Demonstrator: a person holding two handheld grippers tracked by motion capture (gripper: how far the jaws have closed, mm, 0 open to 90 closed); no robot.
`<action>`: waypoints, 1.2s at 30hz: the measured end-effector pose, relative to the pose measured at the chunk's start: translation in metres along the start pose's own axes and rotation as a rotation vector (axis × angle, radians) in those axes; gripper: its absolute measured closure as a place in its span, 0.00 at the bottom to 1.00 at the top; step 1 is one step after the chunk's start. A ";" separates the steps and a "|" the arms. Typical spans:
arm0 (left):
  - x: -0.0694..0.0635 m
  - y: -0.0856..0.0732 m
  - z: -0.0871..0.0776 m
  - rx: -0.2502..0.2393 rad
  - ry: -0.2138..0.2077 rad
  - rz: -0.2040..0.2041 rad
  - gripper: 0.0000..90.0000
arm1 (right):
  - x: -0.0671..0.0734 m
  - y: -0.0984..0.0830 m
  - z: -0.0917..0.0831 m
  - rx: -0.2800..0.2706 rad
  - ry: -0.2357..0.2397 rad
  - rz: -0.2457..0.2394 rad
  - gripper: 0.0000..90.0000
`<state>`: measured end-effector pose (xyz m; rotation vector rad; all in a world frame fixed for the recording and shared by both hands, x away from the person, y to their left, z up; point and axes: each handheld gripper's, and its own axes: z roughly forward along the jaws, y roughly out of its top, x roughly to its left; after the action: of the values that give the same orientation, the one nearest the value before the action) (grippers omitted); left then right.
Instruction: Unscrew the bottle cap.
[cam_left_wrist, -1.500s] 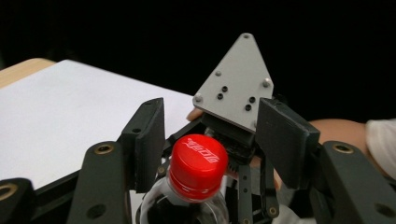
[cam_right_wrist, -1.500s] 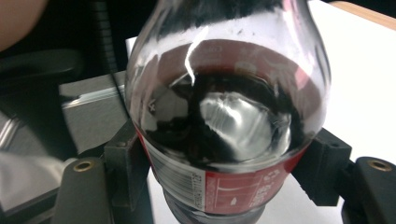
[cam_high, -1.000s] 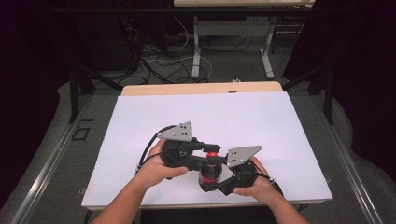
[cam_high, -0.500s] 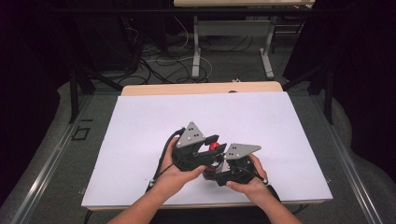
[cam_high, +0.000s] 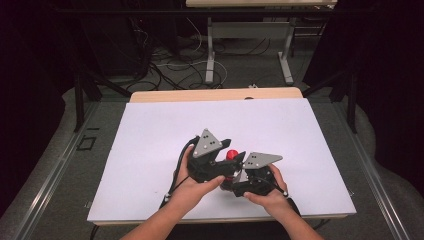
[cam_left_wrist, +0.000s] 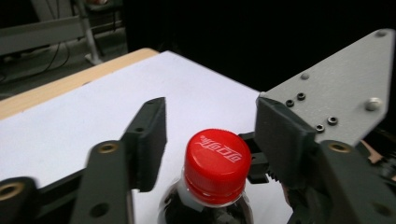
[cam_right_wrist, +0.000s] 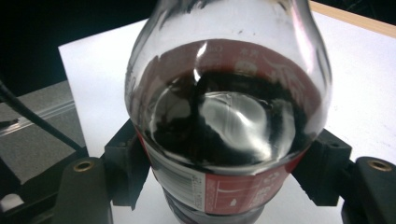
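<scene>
The counter (cam_high: 150, 150) is being covered almost to its edges by a white sheet, with a bare wooden strip being left along the far edge at the upper middle of the high view. Wide open white surface is being left to the left, to the right and beyond the work, which is sitting in the lower middle of that frame, close to the near edge.

The bottle (cam_right_wrist: 229, 116), clear plastic with dark drink and a red label, is being held upright there between the two hand-held grippers. In the right gripper view its body is being clasped by the right hand-held gripper (cam_right_wrist: 229, 186), a black jaw being pressed against each side of the label; white sheet is lying free behind it up to the wooden edge at the upper right of the frame.

In the left gripper view the left hand-held gripper (cam_left_wrist: 210, 135) is standing released around the bottle's neck: its jaws have just been opening, and a gap is being left on each side of the red cap (cam_left_wrist: 215, 163), which is sitting between them untouched. Beyond the cap the sheet is running clear to the wooden edge at the upper left of the frame.
</scene>
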<state>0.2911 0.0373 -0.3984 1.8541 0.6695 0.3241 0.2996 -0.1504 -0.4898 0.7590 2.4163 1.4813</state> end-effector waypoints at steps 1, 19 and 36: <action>0.003 0.001 -0.003 -0.006 -0.034 0.005 0.41 | 0.000 0.000 -0.001 -0.006 0.015 0.000 0.32; 0.028 0.001 -0.019 0.071 -0.559 0.114 0.54 | 0.013 0.007 -0.011 -0.004 0.300 -0.215 0.32; 0.022 -0.002 -0.016 0.051 -0.454 0.110 0.67 | 0.010 0.006 -0.009 0.005 0.274 -0.180 0.32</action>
<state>0.3003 0.0628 -0.3962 1.9275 0.2660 -0.0481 0.2891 -0.1496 -0.4797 0.3455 2.6021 1.5956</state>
